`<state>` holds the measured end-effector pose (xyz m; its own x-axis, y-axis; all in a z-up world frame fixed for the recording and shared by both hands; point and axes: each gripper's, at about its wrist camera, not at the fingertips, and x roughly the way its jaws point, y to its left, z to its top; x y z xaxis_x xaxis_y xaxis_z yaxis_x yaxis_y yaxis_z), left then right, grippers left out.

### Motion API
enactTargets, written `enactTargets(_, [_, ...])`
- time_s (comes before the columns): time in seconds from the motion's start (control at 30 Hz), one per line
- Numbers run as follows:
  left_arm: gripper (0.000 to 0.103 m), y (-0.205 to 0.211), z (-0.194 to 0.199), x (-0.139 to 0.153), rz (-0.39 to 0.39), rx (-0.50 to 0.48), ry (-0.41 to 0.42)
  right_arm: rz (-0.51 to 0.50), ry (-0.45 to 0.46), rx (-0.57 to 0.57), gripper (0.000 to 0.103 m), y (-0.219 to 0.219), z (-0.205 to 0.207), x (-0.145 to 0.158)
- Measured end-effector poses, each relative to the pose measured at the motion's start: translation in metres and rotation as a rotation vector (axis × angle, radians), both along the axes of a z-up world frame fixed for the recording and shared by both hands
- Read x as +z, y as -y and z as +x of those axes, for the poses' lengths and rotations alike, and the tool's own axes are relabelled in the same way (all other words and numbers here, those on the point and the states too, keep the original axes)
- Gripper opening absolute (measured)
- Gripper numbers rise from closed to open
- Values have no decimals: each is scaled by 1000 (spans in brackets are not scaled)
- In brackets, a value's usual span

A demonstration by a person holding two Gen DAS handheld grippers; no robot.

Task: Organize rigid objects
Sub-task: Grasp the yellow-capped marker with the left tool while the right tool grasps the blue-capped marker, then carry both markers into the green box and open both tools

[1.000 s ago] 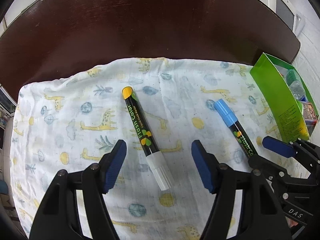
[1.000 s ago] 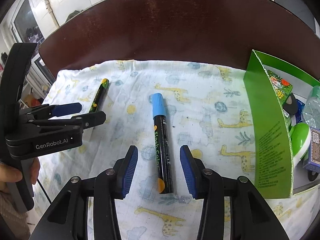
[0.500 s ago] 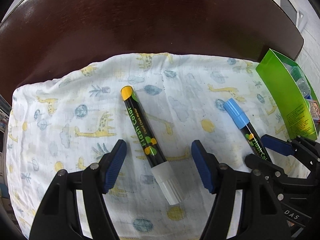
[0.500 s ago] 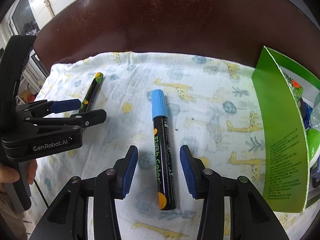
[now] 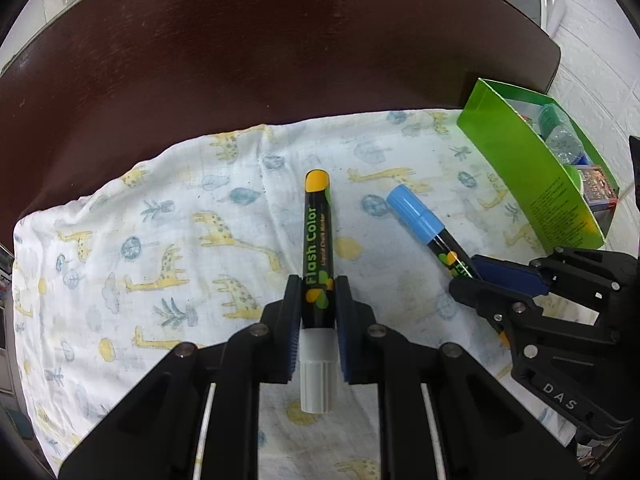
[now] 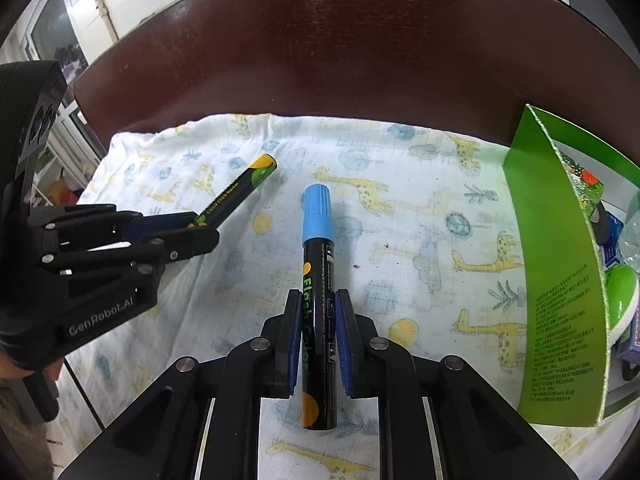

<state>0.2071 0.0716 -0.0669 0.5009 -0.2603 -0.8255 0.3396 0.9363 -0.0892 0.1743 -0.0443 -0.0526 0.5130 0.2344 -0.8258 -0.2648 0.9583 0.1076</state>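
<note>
**Both claws clamped on markers**

Left claw (image 5: 317,322) closed tight on white-capped marker (image 5: 319,254), blue pads pinching the black barrel just above the cap. "Flash Color" printed in green along the barrel, smaller "Liquid Chalk Marker" beside it, yellow disc at the far end, yellow and green dots near the pads. White ribbed cap pointing back toward the camera, barrel pointing away, over the cloth (image 5: 168,240).

Right claw (image 6: 317,332) likewise shut on blue-capped marker (image 6: 318,272), pads gripping mid-barrel. "Flash" readable in green, fine white print alongside too small to read, orange spot at the near end, blue cap at the far end. Marker over the cloth, whether lifted or resting not clear.

From the right wrist view, left claw body marked "GenRobot.AI", entering from the left, fingers level and aimed inward. From the left wrist view, right claw body marked "DAS", entering from the right, nearly side-on.

Both markers near each other at mid-cloth, apart. White cloth printed with yellow giraffes and blue trees, spread over dark brown table (image 5: 280,60). Green box (image 6: 556,272) at the right cloth edge, open top, small black print on its wall unreadable, assorted items inside.
</note>
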Motion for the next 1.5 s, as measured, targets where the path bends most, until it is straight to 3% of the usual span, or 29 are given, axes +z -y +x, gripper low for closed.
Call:
enactTargets(0.33, [15,29,-23,31,48,-22,100,69,75,-41,17,32,-19,34])
enactTargets(0.67, [14,70,-53,72,79,-103,223,142,187,-106,17,76,-45,72])
enactTargets(0.8, [15,89,-61,81,92,-146,251,161,214,-139,17,97,-54,80])
enactTargets(0.93, [17,87,-56,74,123,-121,230,167,214,-151,17,105,-58,78])
enactTargets(0.97, [21,82,-53,68,128,-107,209,168,213,-148,17,106,-59,77])
enactTargets(1.07, [59,69,-44,45,171,-39,147,175,201,-147,17,110,-59,71])
enactTargets(1.23, [51,57,-25,-2,182,0,6,198,182,-140,17,107,-60,65])
enactTargets(1.27, [27,54,-21,-11,184,5,-23,198,184,-135,17,106,-61,65])
enactTargets(1.3, [14,51,-18,-17,173,9,-59,197,187,-131,17,105,-62,66])
enactTargets(1.4, [14,44,-19,-12,115,24,-62,192,194,-132,17,106,-63,68])
enactTargets(1.5, [14,50,-28,11,100,10,7,192,199,-141,17,109,-61,69])
